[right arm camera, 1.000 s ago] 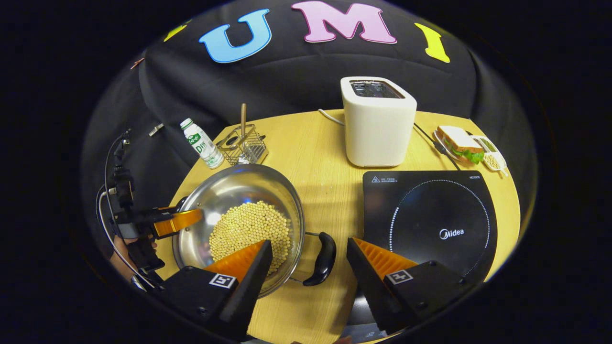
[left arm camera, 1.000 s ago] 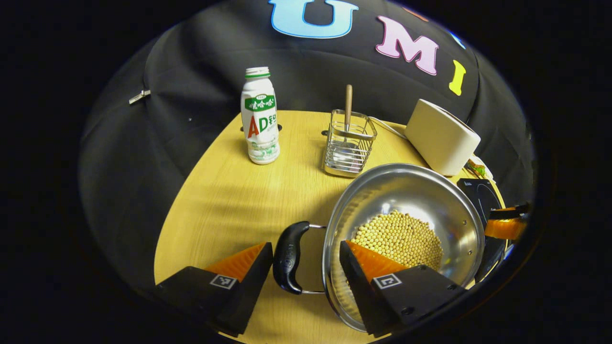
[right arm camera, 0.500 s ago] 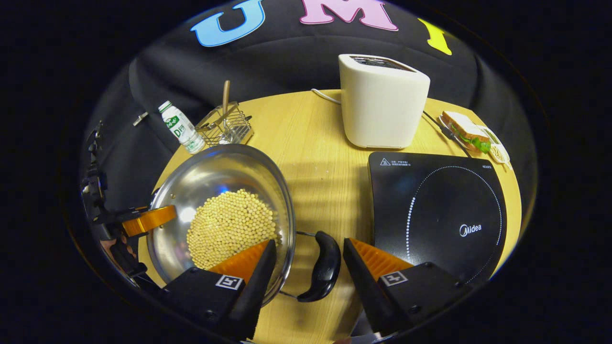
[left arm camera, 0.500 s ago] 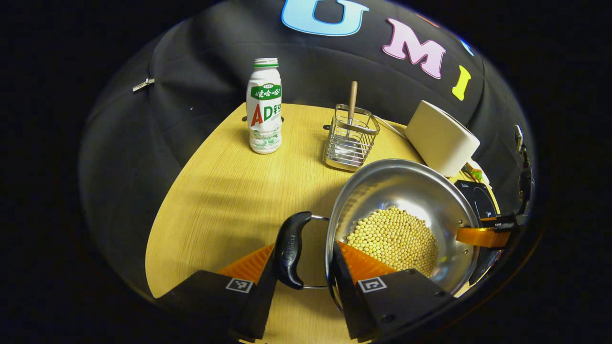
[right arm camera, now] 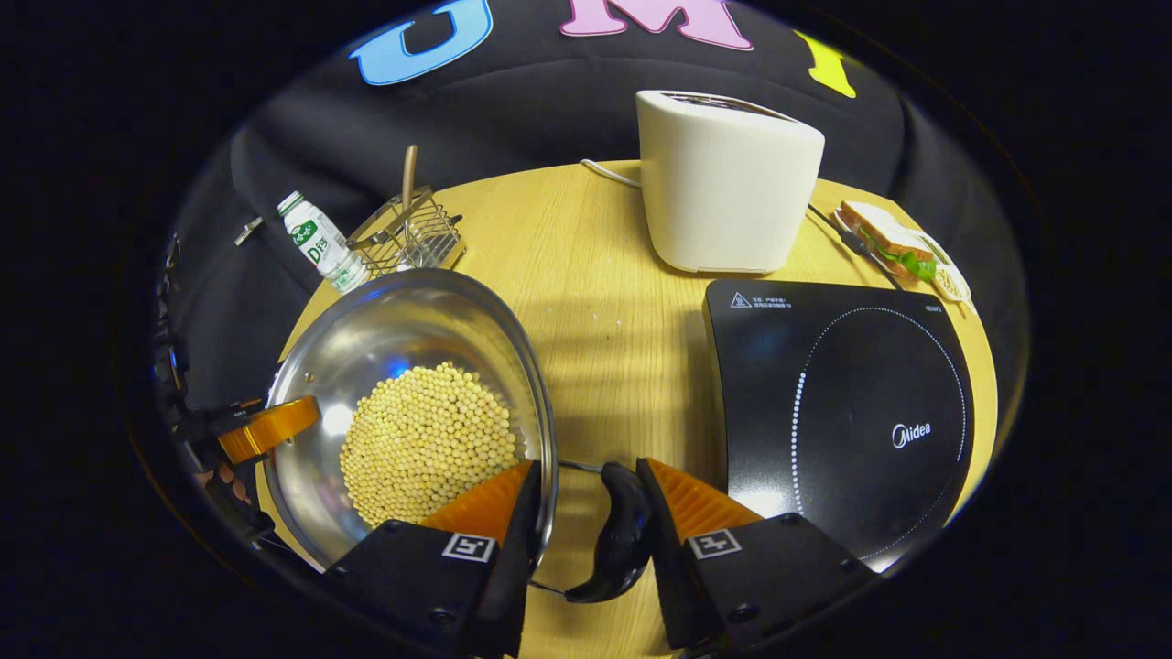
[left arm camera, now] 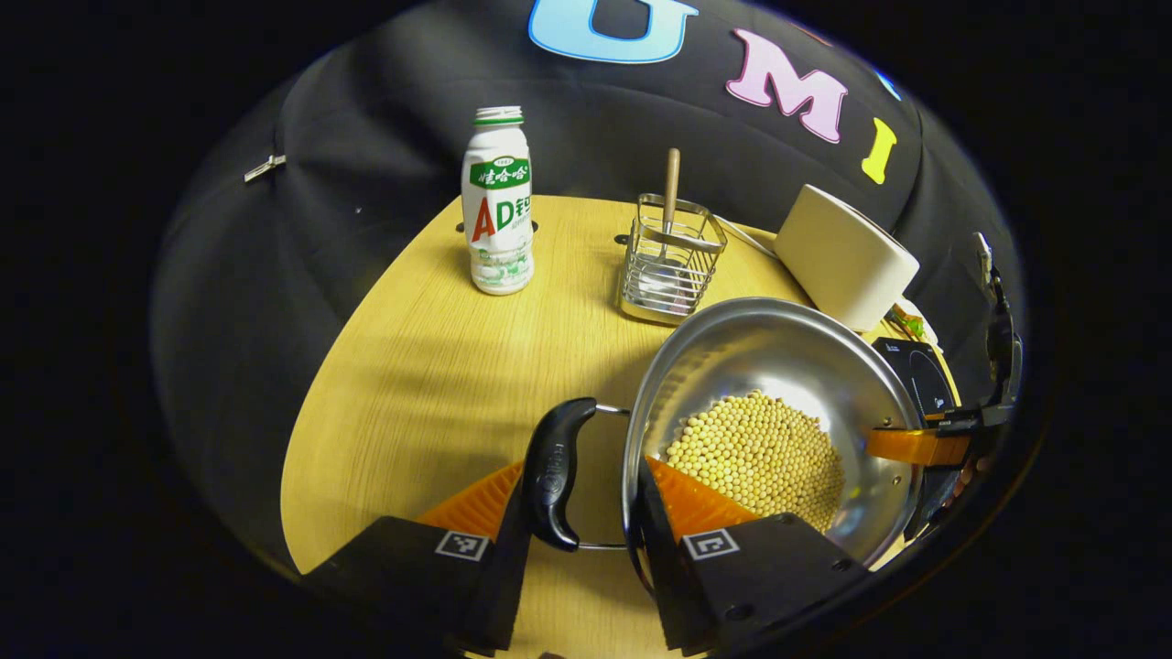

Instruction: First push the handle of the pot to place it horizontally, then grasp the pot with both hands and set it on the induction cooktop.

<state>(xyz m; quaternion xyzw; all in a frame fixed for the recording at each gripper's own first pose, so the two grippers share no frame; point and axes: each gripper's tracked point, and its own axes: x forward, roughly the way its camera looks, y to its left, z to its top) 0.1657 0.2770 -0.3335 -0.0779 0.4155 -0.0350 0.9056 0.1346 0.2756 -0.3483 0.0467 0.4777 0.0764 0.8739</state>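
Observation:
A steel pot [left arm camera: 778, 357] holding soybeans [left arm camera: 755, 453] stands on the wooden table. My left gripper [left arm camera: 581, 476] is shut on its black handle [left arm camera: 558, 471], with one finger outside the handle and the other inside the pot's rim. In the right gripper view the pot [right arm camera: 394, 329] lies left of the black induction cooktop [right arm camera: 842, 412]. There my right gripper [right arm camera: 586, 467] is shut on the opposite handle [right arm camera: 623, 531], gripping it the same way. Both handles lie level. Each view shows the other gripper's finger at the pot's far rim.
A white toaster [right arm camera: 728, 178] stands behind the cooktop, with a sandwich plate [right arm camera: 893, 243] to its right. A milk bottle [left arm camera: 497, 210] and a wire utensil rack [left arm camera: 668, 261] with a wooden-handled tool stand at the table's back, behind the pot.
Both grippers have narrowed from open to pressing on the pot's two handles. The left closed first, the right in the last half second.

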